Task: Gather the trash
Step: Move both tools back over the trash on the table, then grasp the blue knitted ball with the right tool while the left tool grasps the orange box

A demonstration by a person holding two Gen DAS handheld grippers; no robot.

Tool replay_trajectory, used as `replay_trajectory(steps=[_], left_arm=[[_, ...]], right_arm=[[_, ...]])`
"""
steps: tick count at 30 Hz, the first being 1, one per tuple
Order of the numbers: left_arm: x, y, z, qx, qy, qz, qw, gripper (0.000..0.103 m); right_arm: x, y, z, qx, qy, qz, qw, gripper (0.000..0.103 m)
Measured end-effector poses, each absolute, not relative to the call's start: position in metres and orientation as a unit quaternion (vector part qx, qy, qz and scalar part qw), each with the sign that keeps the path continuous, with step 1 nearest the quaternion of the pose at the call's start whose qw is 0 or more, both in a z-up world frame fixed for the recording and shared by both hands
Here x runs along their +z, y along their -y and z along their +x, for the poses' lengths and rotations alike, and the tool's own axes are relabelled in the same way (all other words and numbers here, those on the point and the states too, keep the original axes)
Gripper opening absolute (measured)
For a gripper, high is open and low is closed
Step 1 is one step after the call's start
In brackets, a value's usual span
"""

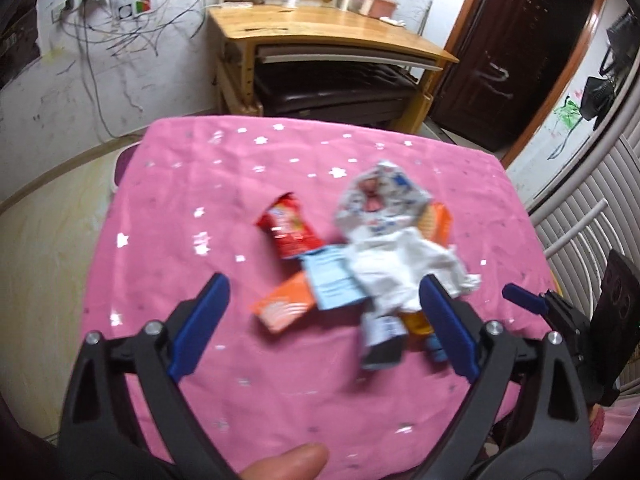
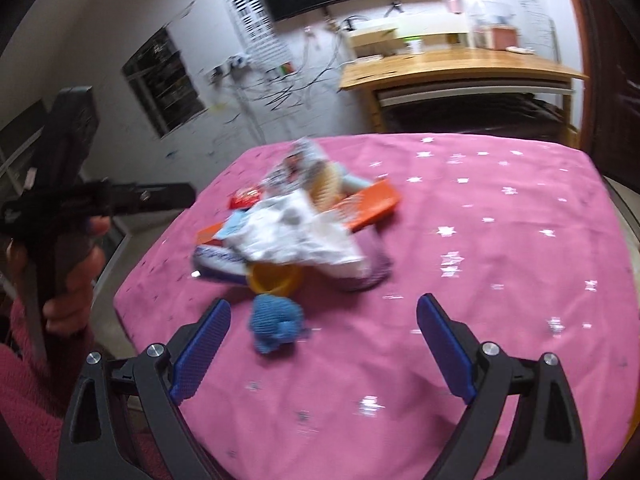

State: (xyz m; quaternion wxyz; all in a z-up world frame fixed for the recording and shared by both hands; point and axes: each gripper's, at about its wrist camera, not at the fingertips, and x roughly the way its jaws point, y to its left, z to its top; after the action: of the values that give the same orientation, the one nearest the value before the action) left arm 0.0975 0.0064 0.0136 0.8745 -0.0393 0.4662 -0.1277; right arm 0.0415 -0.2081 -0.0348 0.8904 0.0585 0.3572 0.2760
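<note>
A heap of trash lies on the pink star-print tablecloth [image 1: 180,200]: a red snack wrapper [image 1: 290,228], an orange packet [image 1: 284,306], a light blue packet [image 1: 330,284], crumpled white paper [image 1: 400,272] and a patterned silvery wrapper [image 1: 380,200]. My left gripper [image 1: 324,284] hovers open just short of the heap, nothing between its pads. In the right wrist view a blue knitted lump [image 2: 276,326] and a yellow cup [image 2: 274,278] lie nearest, in front of the white paper [image 2: 296,236]. My right gripper [image 2: 324,302] is open and empty, close to the blue lump.
A wooden desk [image 1: 320,28] stands beyond the table, a dark door [image 1: 500,52] to its right. Loose cables [image 1: 120,32] hang on the wall at left. A white slatted rack [image 1: 592,200] is beside the table's right edge. The cloth's right half [image 2: 500,240] is bare.
</note>
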Motion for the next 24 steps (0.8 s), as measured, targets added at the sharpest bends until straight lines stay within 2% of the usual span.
replay_trajectory(steps=[10, 14, 16, 21, 24], left_arm=[[-0.015, -0.026, 0.101, -0.167, -0.489, 0.009, 0.856, 0.091], [-0.025, -0.026, 0.109, -0.173, -0.495, 0.032, 0.851, 0.071], [-0.031, -0.024, 0.112, -0.18, -0.499, 0.043, 0.847, 0.067], [-0.036, -0.017, 0.117, -0.202, -0.492, 0.062, 0.845, 0.062], [-0.041, -0.01, 0.118, -0.206, -0.491, 0.074, 0.843, 0.051]], right_arm=[[-0.044, 0.166, 0.043, 0.288, -0.377, 0.025, 0.88, 0.088], [-0.045, 0.156, 0.046, 0.28, -0.381, 0.015, 0.881, 0.088], [-0.046, 0.152, 0.047, 0.276, -0.383, 0.011, 0.882, 0.088], [-0.048, 0.148, 0.05, 0.264, -0.387, 0.009, 0.883, 0.088], [-0.049, 0.146, 0.051, 0.258, -0.39, 0.003, 0.884, 0.088]])
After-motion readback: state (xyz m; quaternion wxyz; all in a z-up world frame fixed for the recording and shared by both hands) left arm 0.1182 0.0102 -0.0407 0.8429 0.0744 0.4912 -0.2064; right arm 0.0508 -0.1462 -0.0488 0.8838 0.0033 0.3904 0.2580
